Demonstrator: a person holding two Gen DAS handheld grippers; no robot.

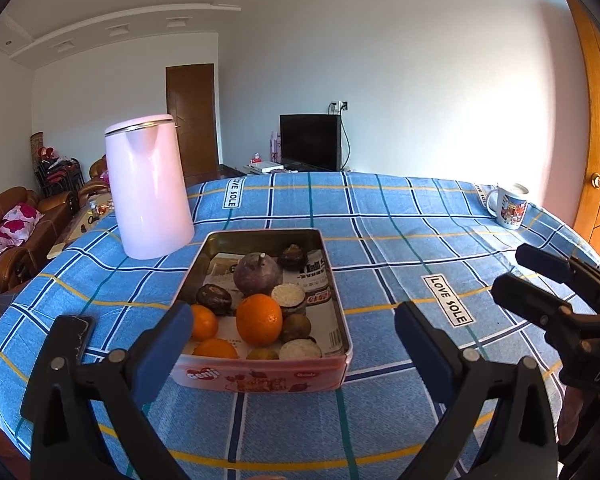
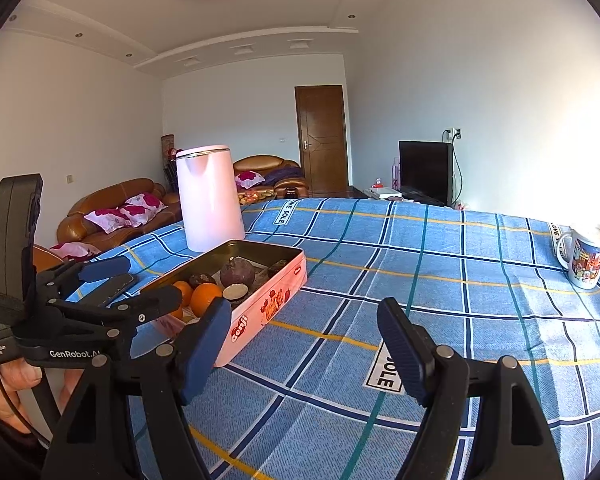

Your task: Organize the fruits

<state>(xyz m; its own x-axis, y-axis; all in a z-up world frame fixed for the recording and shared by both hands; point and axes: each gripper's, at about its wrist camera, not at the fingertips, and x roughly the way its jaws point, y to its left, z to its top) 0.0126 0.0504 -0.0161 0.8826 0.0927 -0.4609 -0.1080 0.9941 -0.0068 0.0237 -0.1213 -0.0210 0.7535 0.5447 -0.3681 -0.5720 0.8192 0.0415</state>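
Note:
A pink biscuit tin (image 1: 260, 378) stands open on the blue checked cloth. It holds three oranges, the biggest (image 1: 259, 319) in the middle, a dark purple round fruit (image 1: 257, 274), and several small brown and white-cut pieces. My left gripper (image 1: 292, 312) is open just in front of the tin's near end, with nothing pressed between its blue pads. My right gripper (image 2: 302, 312) is open over bare cloth to the right of the tin (image 2: 260, 304), holding nothing. The left wrist view shows the right gripper (image 1: 528, 276) at the right edge. The right wrist view shows the left gripper (image 2: 150, 280) at the left, held by a hand.
A tall pink kettle (image 1: 148, 188) stands behind the tin's left corner. A printed mug (image 1: 510, 204) sits near the far right edge of the table. A black phone (image 1: 78, 332) lies left of the tin. Sofas and a TV are beyond the table.

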